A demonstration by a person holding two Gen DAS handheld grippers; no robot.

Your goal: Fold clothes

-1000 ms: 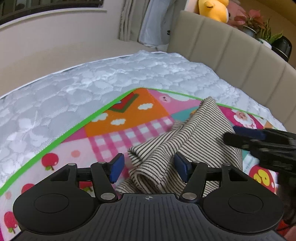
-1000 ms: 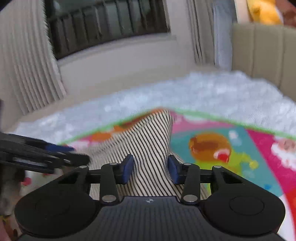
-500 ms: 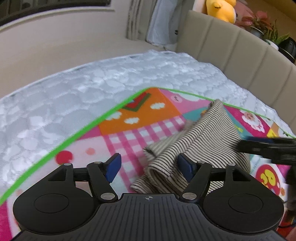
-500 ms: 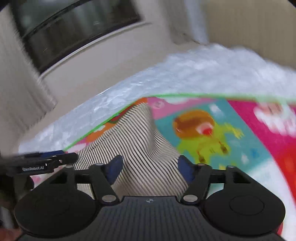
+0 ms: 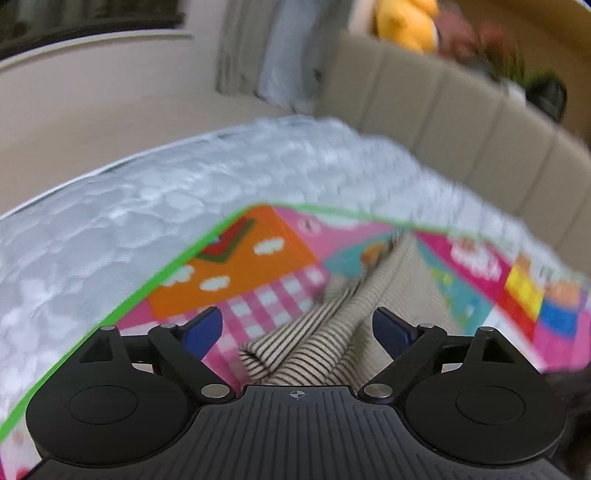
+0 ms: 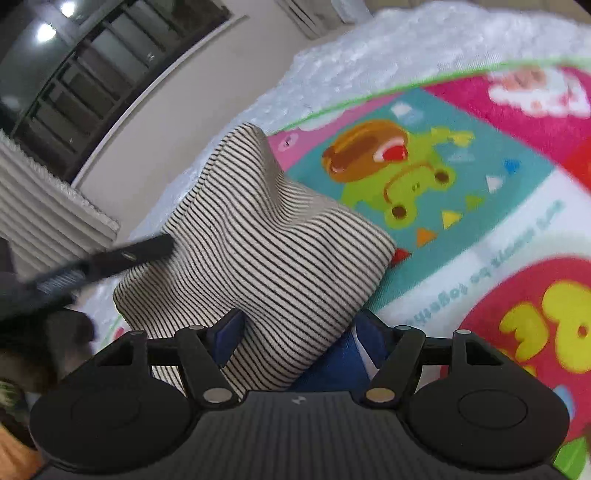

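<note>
A black-and-cream striped garment (image 5: 325,343) lies bunched on a colourful play mat (image 5: 258,266) spread over a white quilted bed. My left gripper (image 5: 297,330) is open, its blue pads either side of the cloth's near end, not gripping it. In the right wrist view the same striped garment (image 6: 258,251) is folded into a thick pile with one corner standing up. My right gripper (image 6: 297,332) is open around its near edge. The left gripper's finger (image 6: 125,254) shows blurred at the left of that view.
The play mat (image 6: 461,192) has a green border and cartoon prints. A beige padded headboard (image 5: 461,122) runs behind the bed, with a yellow plush toy (image 5: 406,22) and plants on top. A window with slatted blinds (image 6: 48,221) is at the left.
Both grippers have opened wider and pulled back and tilted. The garment, held up a second ago, now rests in a folded pile on the mat.
</note>
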